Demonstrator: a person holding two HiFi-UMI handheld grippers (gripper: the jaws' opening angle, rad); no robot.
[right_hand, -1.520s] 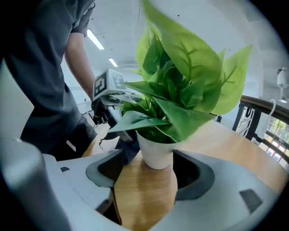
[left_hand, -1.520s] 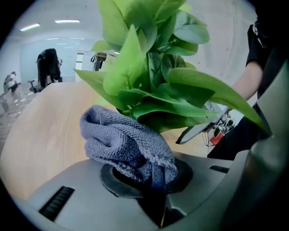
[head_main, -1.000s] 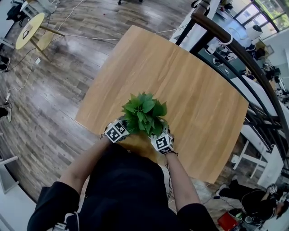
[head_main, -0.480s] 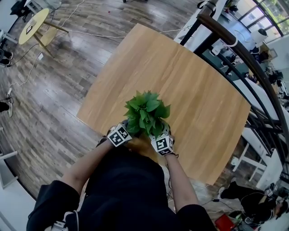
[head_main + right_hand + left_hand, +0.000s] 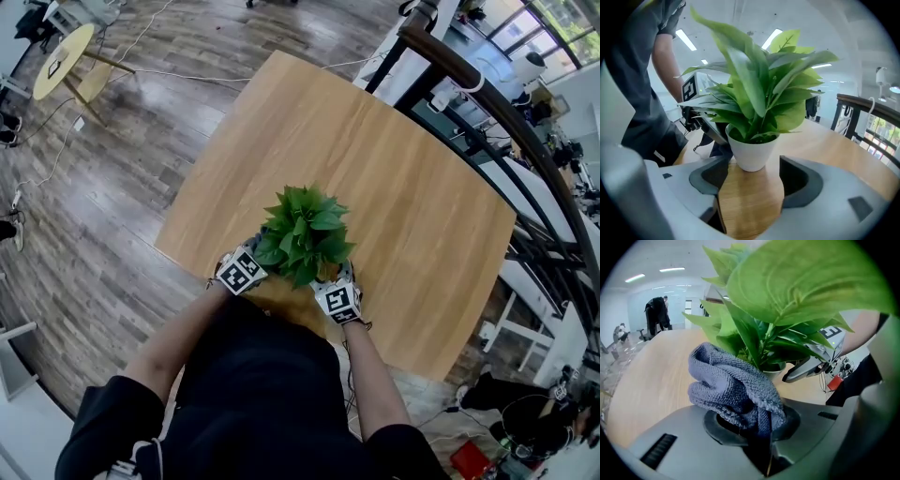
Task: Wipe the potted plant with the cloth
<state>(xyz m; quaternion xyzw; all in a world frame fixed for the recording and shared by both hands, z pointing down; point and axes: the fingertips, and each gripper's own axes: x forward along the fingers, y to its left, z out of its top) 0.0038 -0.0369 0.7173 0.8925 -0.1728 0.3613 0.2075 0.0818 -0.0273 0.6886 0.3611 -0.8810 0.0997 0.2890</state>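
The potted plant (image 5: pixel 305 232), broad green leaves in a small white round pot (image 5: pixel 751 151), stands on the light wooden table (image 5: pixel 375 150) close to the edge nearest the person, about midway along that edge. The left gripper (image 5: pixel 246 270) and the right gripper (image 5: pixel 336 296) flank the plant at that same edge, left and right of the pot.

Left gripper (image 5: pixel 759 425): jaws clamped together on a crumpled grey-blue knitted cloth (image 5: pixel 731 385). The cloth bulges up out of the closed jaws and sits directly in front of the lower leaves (image 5: pixel 740 333) and the pot rim; actual contact with the foliage cannot be confirmed.

Right gripper (image 5: pixel 751 180): jaws spread wide, nothing gripped. The white pot stands at the mouth of the opening, between the two jaw tips, with bare table top (image 5: pixel 750 204) showing between the jaws behind it. The left fingertip (image 5: pixel 717 169) lies just beside the pot wall; the right fingertip (image 5: pixel 793 174) stands clear of it
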